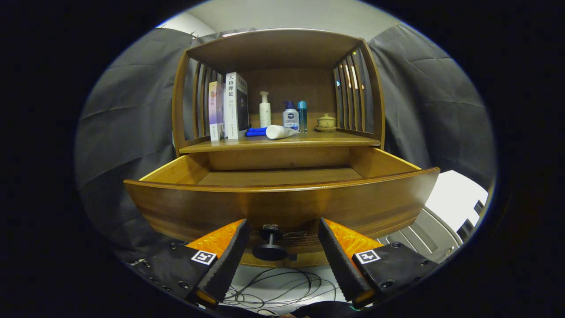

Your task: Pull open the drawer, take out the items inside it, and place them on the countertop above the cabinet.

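Gripper (pixel 282 238) open, fingers spread w/ a wide gap, not pressing on anything. Knob (pixel 270 244) sits between the fingers, apart from both, a bit nearer the left one; it's fixed to the drawer (pixel 282 205) front. Drawer is pulled well out of the cabinet (pixel 282 44), its curved front just ahead of the fingertips. The part of the drawer floor that can be seen past the front rim looks bare wood; the near part behind the front panel is hidden, so can't tell about contents there. Above the drawer is the worktop (pixel 309 140), inside the cabinet's slatted open compartment. On it, from left: two books (pixel 229 106) standing upright side by side; a blue cloth (pixel 257 131) lying flat beside them; a white tube (pixel 280 131) lying on its side, touching or just beside the cloth; behind these a white pump bottle (pixel 265 110) upright; then a squat bottle (pixel 290 117) w/ blue cap, and a slim blue bottle (pixel 302 115) just beside it; further right a small lidded cup (pixel 326 121) on a saucer, near the right slats. Below the drawer and between the fingers, thin black cables (pixel 282 289) loop on a pale floor. Grey curtain (pixel 128 119) hangs both sides of the cabinet.
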The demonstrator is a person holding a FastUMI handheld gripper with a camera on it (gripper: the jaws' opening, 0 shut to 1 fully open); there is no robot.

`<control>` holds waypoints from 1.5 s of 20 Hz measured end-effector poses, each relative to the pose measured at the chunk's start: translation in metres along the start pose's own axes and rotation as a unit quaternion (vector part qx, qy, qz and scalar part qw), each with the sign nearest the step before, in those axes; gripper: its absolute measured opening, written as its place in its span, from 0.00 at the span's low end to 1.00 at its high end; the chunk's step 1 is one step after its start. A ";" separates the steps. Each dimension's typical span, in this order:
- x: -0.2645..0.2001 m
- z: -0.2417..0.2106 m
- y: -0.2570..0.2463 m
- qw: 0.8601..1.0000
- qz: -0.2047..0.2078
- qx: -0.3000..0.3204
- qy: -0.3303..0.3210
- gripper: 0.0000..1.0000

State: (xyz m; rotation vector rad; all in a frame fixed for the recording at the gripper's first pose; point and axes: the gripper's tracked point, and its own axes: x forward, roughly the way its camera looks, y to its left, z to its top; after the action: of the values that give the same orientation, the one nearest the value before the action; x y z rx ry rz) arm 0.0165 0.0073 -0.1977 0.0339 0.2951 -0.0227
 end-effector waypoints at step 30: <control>0.072 0.033 0.009 0.999 -0.003 -0.004 -0.037 0.97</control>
State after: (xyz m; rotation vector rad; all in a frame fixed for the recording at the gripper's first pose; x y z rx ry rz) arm 0.0952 0.0142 -0.1865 0.0232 0.2210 -0.0283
